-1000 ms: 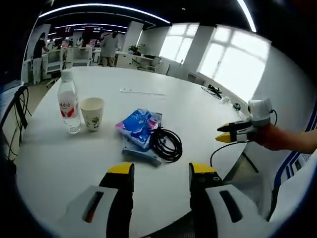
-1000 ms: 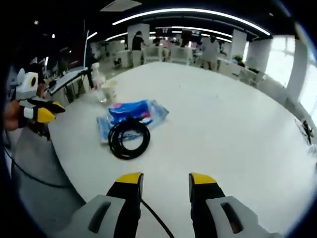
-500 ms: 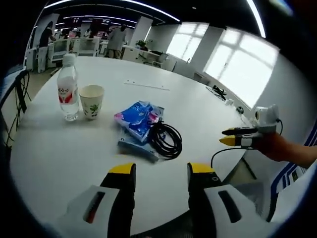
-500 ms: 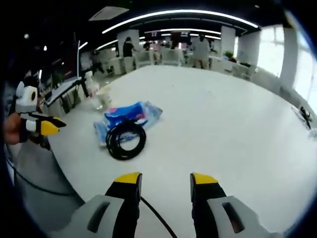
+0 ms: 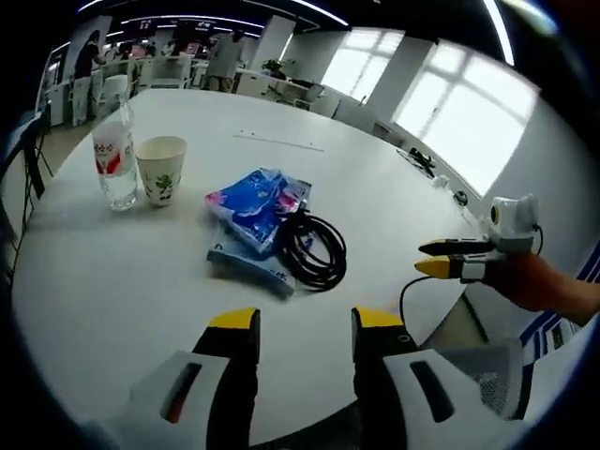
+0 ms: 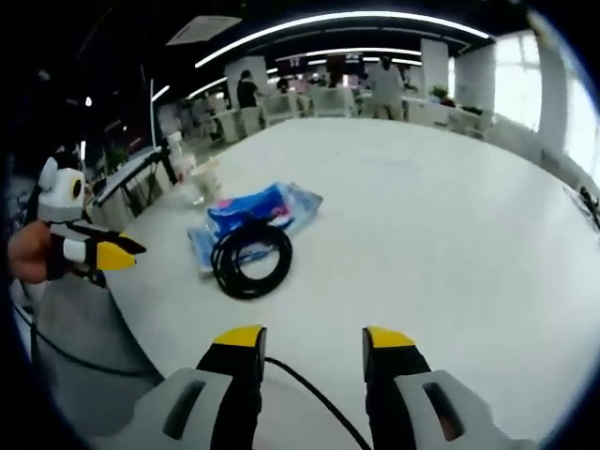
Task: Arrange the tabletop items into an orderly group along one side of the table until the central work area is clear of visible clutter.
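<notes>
Currently, the left gripper (image 5: pixel 292 323) and right gripper (image 6: pixel 307 337) are held released and empty above the table (image 5: pixel 112 281) edge. The cable (image 5: pixel 314 248), blue packets (image 5: pixel 253 206), cup (image 5: pixel 159 169) and bottle (image 5: pixel 112 159) are found clustered near that edge, ungrouped.

Black cable coil (image 6: pixel 249 261) against blue packets (image 6: pixel 251 211)

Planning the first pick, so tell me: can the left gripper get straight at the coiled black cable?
Probably yes. The left gripper is open, with bare white table between it and the black cable, which lies against the blue packets.
</notes>
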The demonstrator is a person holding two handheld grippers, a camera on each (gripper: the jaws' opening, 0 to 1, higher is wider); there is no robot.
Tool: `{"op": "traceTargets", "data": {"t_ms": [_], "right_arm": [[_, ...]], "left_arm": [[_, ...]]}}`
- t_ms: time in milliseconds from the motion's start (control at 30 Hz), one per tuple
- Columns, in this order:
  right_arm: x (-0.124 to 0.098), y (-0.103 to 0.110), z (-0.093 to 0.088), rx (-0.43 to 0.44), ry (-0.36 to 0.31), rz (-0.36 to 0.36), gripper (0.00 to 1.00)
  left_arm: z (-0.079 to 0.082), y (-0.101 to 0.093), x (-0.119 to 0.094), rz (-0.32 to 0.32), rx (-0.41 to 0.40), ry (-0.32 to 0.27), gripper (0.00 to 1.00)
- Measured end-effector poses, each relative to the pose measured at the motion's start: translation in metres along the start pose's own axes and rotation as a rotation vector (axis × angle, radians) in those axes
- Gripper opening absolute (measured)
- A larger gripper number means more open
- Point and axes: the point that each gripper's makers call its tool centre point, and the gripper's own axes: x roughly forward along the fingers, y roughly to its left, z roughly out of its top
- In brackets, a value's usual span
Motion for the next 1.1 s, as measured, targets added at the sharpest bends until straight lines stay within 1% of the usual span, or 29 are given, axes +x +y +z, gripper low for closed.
{"op": "traceTargets", "data": {"t_ms": [100, 167, 200, 333, 400, 533, 667, 700, 833, 900, 933, 967, 1000, 1067, 1100], "right_arm": [[0.005, 0.002, 0.0, 0.002, 0.004, 0.016, 0.4], [0.009, 0.001, 0.002, -0.001, 0.002, 0.027, 0.4], [0.01, 0.001, 0.002, 0.0, 0.002, 0.033, 0.4], [0.021, -0.001, 0.0, 0.004, 0.003, 0.057, 0.4], [0.021, 0.001, 0.0, 0.01, -0.002, 0.068, 0.4], [0.031, 0.0, 0.005, 0.035, -0.011, 0.09, 0.39], [0.038, 0.005, 0.01, 0.056, -0.015, 0.122, 0.38], [0.039, 0.007, 0.012, 0.064, -0.016, 0.13, 0.38], [0.052, 0.016, 0.017, 0.142, -0.024, 0.163, 0.37], [0.061, 0.019, 0.021, 0.175, -0.032, 0.165, 0.36], [0.064, 0.02, 0.023, 0.191, -0.034, 0.166, 0.35], [0.065, 0.028, 0.026, 0.213, -0.04, 0.171, 0.35], [0.066, 0.032, 0.028, 0.227, -0.046, 0.176, 0.35], [0.072, 0.031, 0.031, 0.243, -0.049, 0.181, 0.34], [0.079, 0.033, 0.03, 0.245, -0.045, 0.185, 0.34]], "left_arm": [[0.001, 0.0, 0.008, 0.006, -0.002, 0.01, 0.35], [-0.001, -0.003, 0.01, 0.018, -0.021, 0.024, 0.32], [0.0, -0.001, 0.015, 0.026, -0.027, 0.031, 0.31], [0.0, -0.003, 0.024, 0.033, -0.025, 0.05, 0.32], [-0.001, -0.002, 0.029, 0.039, -0.025, 0.055, 0.32], [-0.001, -0.002, 0.035, 0.046, -0.024, 0.064, 0.32], [-0.003, -0.003, 0.042, 0.065, -0.035, 0.071, 0.32], [-0.005, -0.003, 0.044, 0.07, -0.039, 0.075, 0.32], [-0.002, -0.003, 0.049, 0.084, -0.07, 0.072, 0.31], [-0.002, 0.002, 0.054, 0.1, -0.101, 0.078, 0.31], [-0.002, 0.001, 0.054, 0.1, -0.105, 0.078, 0.31], [-0.001, -0.002, 0.054, 0.095, -0.117, 0.076, 0.32], [0.0, -0.002, 0.056, 0.095, -0.122, 0.075, 0.32], [0.001, 0.001, 0.06, 0.101, -0.125, 0.077, 0.32], [0.001, 0.003, 0.062, 0.105, -0.132, 0.078, 0.32]]}}
